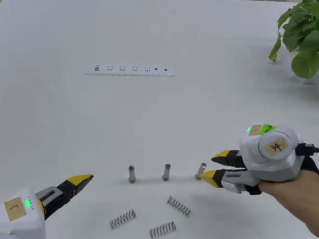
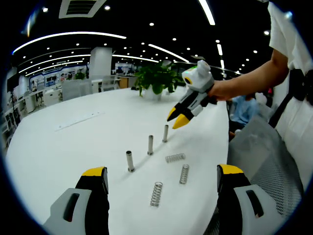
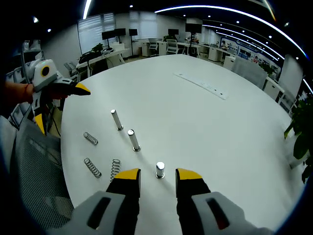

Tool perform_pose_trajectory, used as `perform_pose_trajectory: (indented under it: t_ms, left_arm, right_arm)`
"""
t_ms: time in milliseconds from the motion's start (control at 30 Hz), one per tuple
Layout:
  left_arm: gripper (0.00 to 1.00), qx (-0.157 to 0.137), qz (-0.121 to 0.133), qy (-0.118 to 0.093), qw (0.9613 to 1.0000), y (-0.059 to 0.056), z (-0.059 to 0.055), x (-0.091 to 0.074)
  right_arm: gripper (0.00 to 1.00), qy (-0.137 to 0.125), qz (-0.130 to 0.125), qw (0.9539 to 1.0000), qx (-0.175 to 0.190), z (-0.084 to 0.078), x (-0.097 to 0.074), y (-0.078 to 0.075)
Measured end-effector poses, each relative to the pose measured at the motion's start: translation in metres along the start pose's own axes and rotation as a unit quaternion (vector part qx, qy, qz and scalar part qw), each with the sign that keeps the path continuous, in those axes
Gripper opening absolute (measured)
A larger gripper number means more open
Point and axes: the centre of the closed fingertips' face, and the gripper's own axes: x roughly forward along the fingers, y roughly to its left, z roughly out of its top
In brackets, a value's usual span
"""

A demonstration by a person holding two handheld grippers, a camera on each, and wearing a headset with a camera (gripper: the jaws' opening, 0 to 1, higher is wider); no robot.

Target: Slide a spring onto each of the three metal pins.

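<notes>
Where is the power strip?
In the head view, the power strip lies flat on the table, beyond the three pins, toward the far middle.

You have three metal pins (image 1: 132, 173) (image 1: 166, 172) (image 1: 200, 171) at your right gripper (image 1: 208, 168), three springs (image 1: 122, 219) (image 1: 162, 229) (image 1: 179, 205) beside your left gripper (image 1: 113, 212), one power strip (image 1: 129, 69) and one plant (image 1: 304, 29).

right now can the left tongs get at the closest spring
Probably yes: the left tongs are open, and the spring lies loose on the bare table just ahead of them, with nothing between.
</notes>
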Motion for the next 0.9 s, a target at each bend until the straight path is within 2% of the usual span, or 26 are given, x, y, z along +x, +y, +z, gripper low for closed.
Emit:
perform_pose_trajectory:
  t_ms: [333, 533, 733, 800, 833, 900]
  left_arm:
    - [0.93, 0.012, -0.002, 0.006, 0.9999, 0.000, 0.002, -0.002]
    - [0.90, 0.021, 0.000, 0.017, 0.9996, 0.002, -0.001, -0.004]
    - [0.83, 0.033, 0.004, 0.040, 0.9986, 0.007, -0.009, -0.006]
    - [0.80, 0.038, 0.005, 0.053, 0.9979, 0.009, -0.014, -0.006]
    - [0.78, 0.037, 0.007, 0.066, 0.9971, 0.012, -0.018, -0.006]
    - [0.73, 0.041, 0.008, 0.072, 0.9966, 0.014, -0.021, -0.005]
  right_arm:
    - [0.39, -0.018, 0.002, 0.9998, 0.001, -0.003, -0.016, 0.003]
    - [0.46, -0.031, 0.005, 0.9995, -0.002, -0.004, -0.026, 0.009]
    - [0.52, -0.039, 0.009, 0.9992, -0.007, -0.007, -0.036, 0.013]
    - [0.55, -0.040, 0.011, 0.9991, -0.008, -0.009, -0.037, 0.014]
    - [0.56, -0.041, 0.013, 0.9990, -0.008, -0.010, -0.039, 0.015]
    - [0.58, -0.043, 0.016, 0.9989, -0.009, -0.013, -0.040, 0.014]
